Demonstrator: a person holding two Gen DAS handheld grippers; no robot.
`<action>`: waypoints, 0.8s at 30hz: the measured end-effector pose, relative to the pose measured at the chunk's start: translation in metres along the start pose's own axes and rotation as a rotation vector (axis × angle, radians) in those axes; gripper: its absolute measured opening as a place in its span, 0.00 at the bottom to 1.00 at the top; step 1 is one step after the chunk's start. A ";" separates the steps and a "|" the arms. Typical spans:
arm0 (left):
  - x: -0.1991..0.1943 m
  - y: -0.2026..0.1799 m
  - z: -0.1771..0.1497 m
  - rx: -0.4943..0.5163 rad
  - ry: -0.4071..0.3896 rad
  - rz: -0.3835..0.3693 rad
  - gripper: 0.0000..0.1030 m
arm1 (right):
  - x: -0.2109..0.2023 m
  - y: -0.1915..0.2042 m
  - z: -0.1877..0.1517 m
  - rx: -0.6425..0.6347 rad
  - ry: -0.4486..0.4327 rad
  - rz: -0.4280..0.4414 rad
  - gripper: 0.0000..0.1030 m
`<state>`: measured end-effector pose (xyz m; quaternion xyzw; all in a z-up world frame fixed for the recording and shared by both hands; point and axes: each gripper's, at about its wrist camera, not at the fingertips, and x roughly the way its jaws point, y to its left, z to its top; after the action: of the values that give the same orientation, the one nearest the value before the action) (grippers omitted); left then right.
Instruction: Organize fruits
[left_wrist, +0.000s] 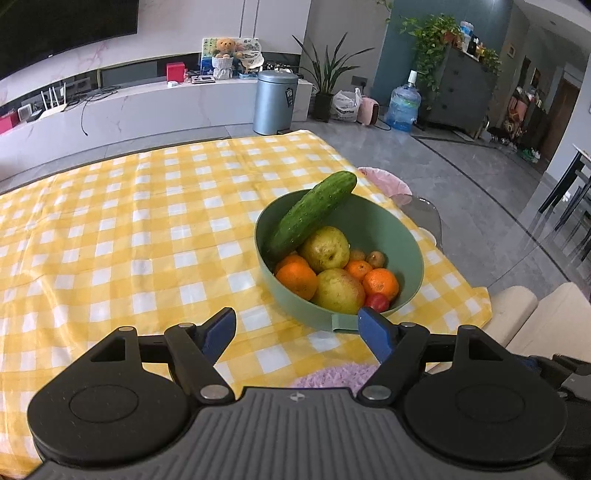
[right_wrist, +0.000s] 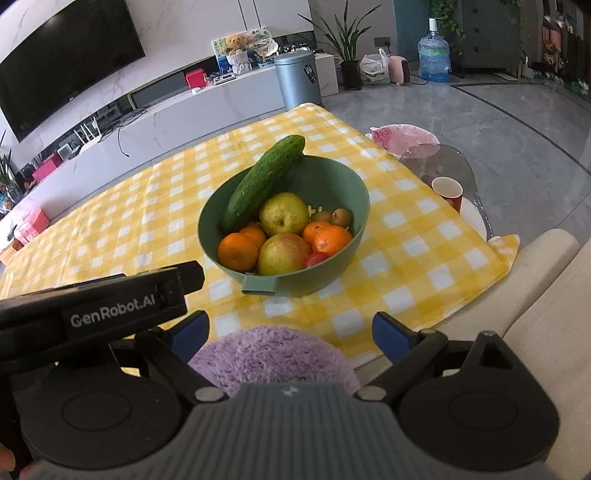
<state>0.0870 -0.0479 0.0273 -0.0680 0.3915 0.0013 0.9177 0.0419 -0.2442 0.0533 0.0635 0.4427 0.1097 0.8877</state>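
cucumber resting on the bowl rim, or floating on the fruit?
Touching. In the right wrist view the cucumber leans across the far rim of the green bowl, its upper end sticking out over the edge with no gap; its lower end sits among the fruit.

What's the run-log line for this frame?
left gripper: open, empty | right gripper: open, empty | green bowl: full, on checked cloth | cucumber: leaning on rim

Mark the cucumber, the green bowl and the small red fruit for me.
cucumber (right_wrist: 264, 181): right wrist view, middle of its body.
green bowl (right_wrist: 295, 284): right wrist view, outer front wall.
small red fruit (left_wrist: 377, 302): left wrist view, its top.
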 end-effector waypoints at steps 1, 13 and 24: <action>0.001 0.000 -0.001 0.002 0.000 0.003 0.86 | 0.001 -0.001 0.000 -0.003 0.001 -0.005 0.89; 0.006 0.005 -0.005 -0.045 0.033 -0.011 0.86 | 0.007 0.000 -0.002 -0.009 0.024 -0.003 0.87; 0.010 0.004 -0.007 -0.028 0.047 0.009 0.86 | 0.012 0.003 -0.004 -0.024 0.036 -0.014 0.83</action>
<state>0.0893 -0.0457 0.0148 -0.0789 0.4130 0.0094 0.9072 0.0451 -0.2387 0.0422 0.0477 0.4577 0.1101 0.8810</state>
